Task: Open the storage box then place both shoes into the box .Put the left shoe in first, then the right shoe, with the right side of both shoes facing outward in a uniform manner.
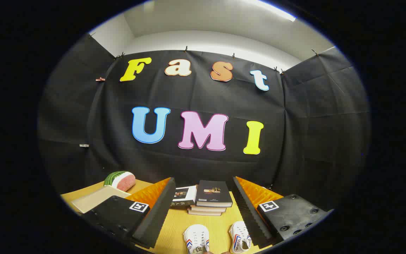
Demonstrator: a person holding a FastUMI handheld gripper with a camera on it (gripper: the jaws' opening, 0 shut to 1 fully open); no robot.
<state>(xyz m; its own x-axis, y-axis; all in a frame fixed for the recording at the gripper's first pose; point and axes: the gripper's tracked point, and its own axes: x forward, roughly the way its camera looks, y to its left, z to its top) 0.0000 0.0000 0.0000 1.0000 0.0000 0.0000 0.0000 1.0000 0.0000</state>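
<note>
A handheld gripper (203, 215) hangs above a wooden table (174, 225), its two fingers spread wide apart and holding nothing. Nearest, between the fingers, two small white canvas shoes sit side by side, toes pointing away: the left-hand shoe (196, 239) and the right-hand shoe (239, 240). They look light, soft and easily squashed; the firmer heel or sole edge seems the safest place to grip. Just beyond them lies a stack of books (210, 201). Far left sit a flat beige tray (95, 198) and a watermelon slice (121, 180). The storage box cannot be made out.
</note>
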